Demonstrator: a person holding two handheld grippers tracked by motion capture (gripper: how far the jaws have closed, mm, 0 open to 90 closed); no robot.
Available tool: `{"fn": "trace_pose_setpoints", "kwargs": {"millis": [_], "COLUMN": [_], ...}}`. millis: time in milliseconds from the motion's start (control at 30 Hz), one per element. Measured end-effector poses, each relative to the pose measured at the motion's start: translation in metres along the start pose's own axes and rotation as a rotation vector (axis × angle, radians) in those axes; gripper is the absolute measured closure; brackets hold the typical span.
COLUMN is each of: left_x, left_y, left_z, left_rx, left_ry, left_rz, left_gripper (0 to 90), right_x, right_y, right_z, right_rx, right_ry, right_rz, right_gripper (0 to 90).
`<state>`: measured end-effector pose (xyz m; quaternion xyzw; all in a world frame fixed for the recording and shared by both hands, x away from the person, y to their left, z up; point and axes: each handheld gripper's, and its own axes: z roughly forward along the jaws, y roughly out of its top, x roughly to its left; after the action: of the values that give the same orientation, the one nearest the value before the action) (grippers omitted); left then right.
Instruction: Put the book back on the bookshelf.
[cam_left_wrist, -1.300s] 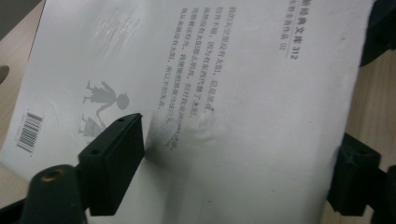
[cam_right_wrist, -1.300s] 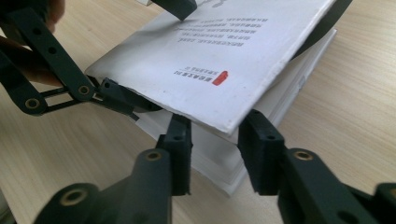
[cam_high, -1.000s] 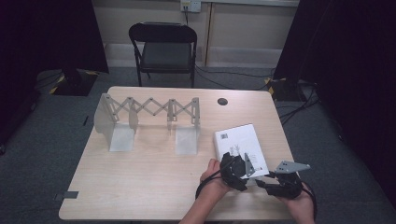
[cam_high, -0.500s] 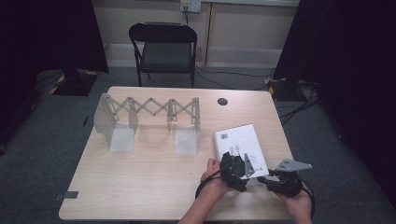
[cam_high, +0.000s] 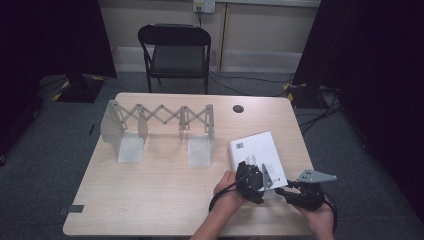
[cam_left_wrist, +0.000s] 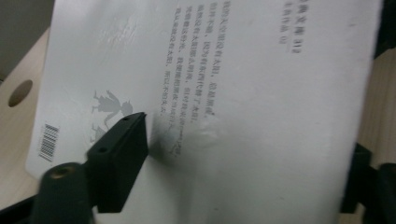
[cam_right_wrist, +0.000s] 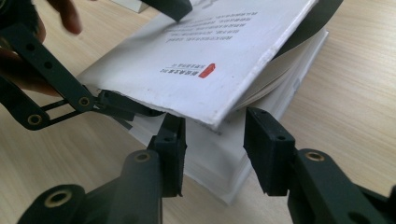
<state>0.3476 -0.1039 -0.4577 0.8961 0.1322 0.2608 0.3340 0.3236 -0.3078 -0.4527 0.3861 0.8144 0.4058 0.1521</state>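
Your left gripper (cam_high: 251, 181) clamps the book (cam_high: 256, 152) cover, lifted beside the rack (cam_high: 159, 120); right gripper (cam_right_wrist: 212, 154) fingers, just closing, stand apart around the cover's corner. Next: pinch it.

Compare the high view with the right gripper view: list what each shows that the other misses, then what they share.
High view's own: a black folding chair, a grey accordion rack and a round cable hole in the tabletop. Right gripper view's own: the cover lifted off the pages, with a red mark printed on it. Shared: the white book, the wooden table and the person's left hand.
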Motion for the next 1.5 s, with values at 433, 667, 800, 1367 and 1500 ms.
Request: {"fn": "trace_pose_setpoints", "kwargs": {"millis": [433,667,800,1367,1500], "left_x": [0.015,0.028,0.036,0.041,0.043], "left_y": [0.008,0.015,0.021,0.026,0.028], "left_z": [-0.027,-0.032,-0.036,-0.038,-0.043], "left_rx": [0.034,0.048,0.051,0.092,0.103], "left_ry": [0.043,0.007,-0.003,-0.022,-0.028], "left_rz": [0.049,0.019,-0.006,-0.007,-0.018], "left_gripper": [48.9,50.1,51.5,52.7,54.2], "right_x": [-0.017,-0.007,-0.005,0.0,0.007], "right_y": [-0.018,-0.029,-0.03,-0.012,-0.006], "right_z": [0.0,0.003,0.008,0.036,0.036], "right_rx": [-0.035,0.008,0.028,0.064,0.034], "right_ry": [0.033,0.023,0.002,-0.128,-0.128], "right_rz": [-0.073,-0.192,-0.2,-0.219,-0.277], "right_gripper": [31.8,30.5,29.5,31.3,33.8]}}
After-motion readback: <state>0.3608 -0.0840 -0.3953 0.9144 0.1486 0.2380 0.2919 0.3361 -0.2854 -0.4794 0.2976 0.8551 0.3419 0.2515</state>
